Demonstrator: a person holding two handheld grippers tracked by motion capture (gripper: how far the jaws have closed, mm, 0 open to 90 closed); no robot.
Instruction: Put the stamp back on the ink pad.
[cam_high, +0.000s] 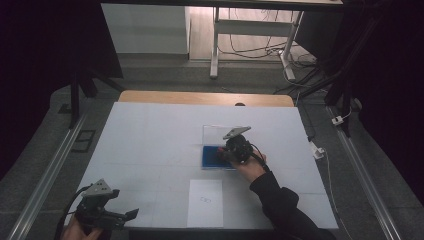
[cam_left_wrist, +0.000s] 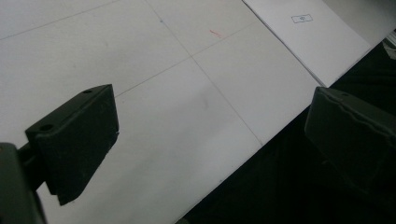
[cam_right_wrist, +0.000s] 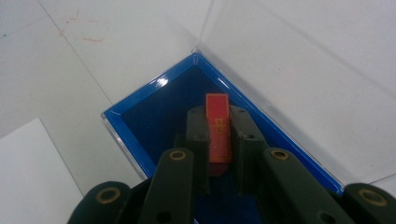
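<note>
Right gripper (cam_right_wrist: 218, 135) pinches a flat red card (cam_right_wrist: 218, 133) between matte black jaws, at centre frame, over the glossy blue-lined clear plastic case (cam_right_wrist: 140, 119).

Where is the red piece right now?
The red piece is clamped between the right gripper's jaws, over the dark inside of the blue box, whose clear lid stands open. In the high view this is right of table centre.

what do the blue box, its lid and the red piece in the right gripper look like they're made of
Blue box: probably glossy plastic, since highlights glint on its rim.
Lid: clear hard plastic, the table shows through it.
Red piece: flat and matte with gold print, perhaps card or plastic; hard to tell. The right gripper clamps it.
</note>
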